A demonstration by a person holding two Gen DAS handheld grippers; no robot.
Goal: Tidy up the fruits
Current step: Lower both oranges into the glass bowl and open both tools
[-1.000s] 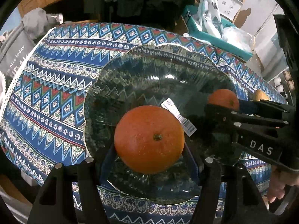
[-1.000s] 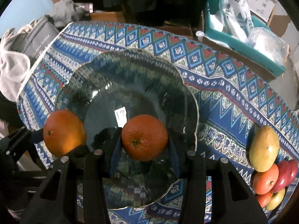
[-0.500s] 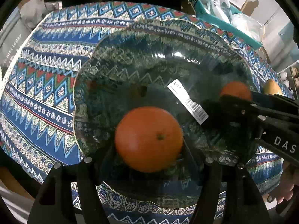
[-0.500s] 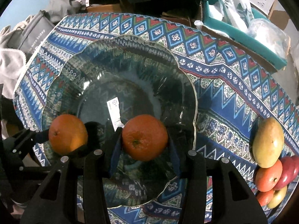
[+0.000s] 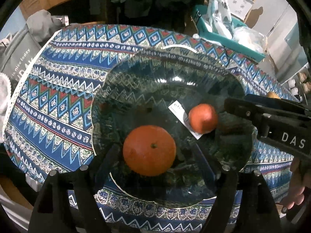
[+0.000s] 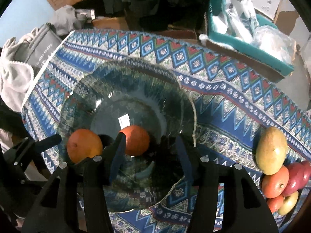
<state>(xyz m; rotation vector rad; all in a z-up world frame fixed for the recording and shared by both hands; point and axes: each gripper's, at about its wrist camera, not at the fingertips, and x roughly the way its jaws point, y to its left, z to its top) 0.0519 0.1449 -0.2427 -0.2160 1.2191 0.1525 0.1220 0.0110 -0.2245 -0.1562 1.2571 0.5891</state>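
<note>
A big orange point(image 5: 149, 150) lies on the clear glass plate point(image 5: 101, 104). My left gripper point(image 5: 155, 155) straddles it with its jaws opening, and a gap shows on each side of the fruit. A smaller orange point(image 6: 136, 140) rests on the same plate point(image 6: 186, 97), close against the left finger of my right gripper point(image 6: 150, 145). That gripper's jaws are opening too, and its right pad stands well clear. Each view also shows the other orange point(image 5: 203, 118) point(image 6: 84, 145) and the other gripper at its edge.
A white barcode sticker point(image 5: 180, 112) is stuck on the plate's middle. On the patterned tablecloth point(image 6: 223, 101) to the right lie a mango point(image 6: 271, 150) and several apples point(image 6: 274, 182). A teal box point(image 6: 252, 35) and a grey bag point(image 6: 37, 48) stand beyond the table's far edge.
Both grippers' jaws have widened and let go of their oranges, which now lie on the plate. The small orange sits off-centre by the right gripper's left finger.
</note>
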